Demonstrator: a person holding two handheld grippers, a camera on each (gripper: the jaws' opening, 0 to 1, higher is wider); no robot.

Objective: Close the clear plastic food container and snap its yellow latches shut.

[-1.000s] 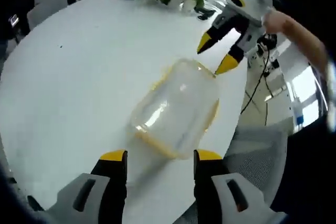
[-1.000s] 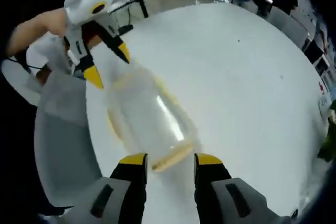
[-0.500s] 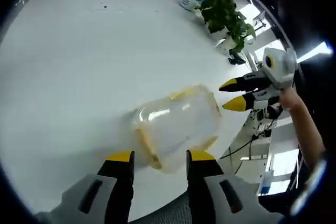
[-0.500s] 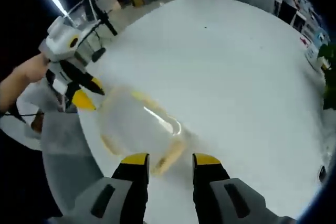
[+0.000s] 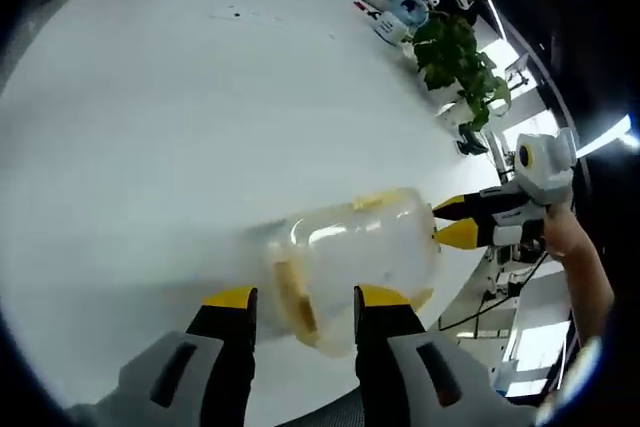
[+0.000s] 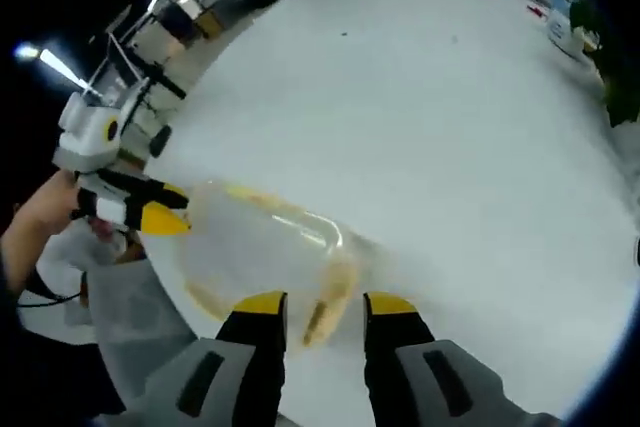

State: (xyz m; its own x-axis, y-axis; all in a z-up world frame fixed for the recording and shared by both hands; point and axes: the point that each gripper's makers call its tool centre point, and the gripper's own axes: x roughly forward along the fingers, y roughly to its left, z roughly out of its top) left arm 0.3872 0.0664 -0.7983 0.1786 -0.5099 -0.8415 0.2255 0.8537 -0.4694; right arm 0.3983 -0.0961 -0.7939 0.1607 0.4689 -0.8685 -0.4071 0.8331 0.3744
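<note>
The left gripper [image 5: 296, 296] stands released at one short end of the clear container [image 5: 350, 262], its yellow end latch [image 5: 293, 297] between the jaws, seemingly lined up to press it home; the container lies near the white tabletop [image 5: 180, 127] edge, and at the far end the right gripper [image 5: 452, 221] meets it, nearly clenched, likely bracing that end

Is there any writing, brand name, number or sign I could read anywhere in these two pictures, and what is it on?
No text can be read in either view.
Clear plastic food container: no label or print shows on it.
Light blue item by the potted plant at the far edge of the white table: too small and blurred to tell whether it bears print.
Both grippers, left and right: no markings show.
</note>
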